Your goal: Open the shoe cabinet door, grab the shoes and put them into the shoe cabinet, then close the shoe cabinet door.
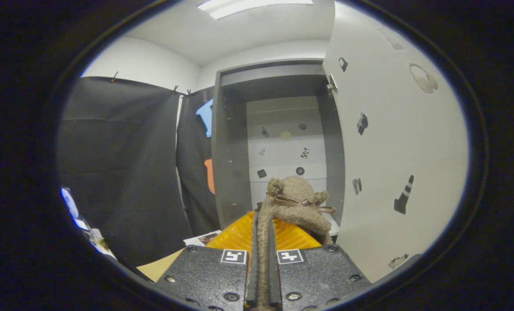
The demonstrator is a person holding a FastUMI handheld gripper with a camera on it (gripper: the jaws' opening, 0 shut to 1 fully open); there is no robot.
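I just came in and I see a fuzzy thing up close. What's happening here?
A person is using a hand-held gripper to carry a fuzzy brown shoe with a little bow. The two fingers are squeezed shut on the edge of the shoe, which sticks out ahead of them. Straight ahead is the shoe cabinet, and its white door is swung open, so the shoe looks ready to go inside.

shoe [298,203] fuzzy tan, bow-topped | pinched between fingers [262,259] | cabinet [278,142] door [395,151] open (swung right)
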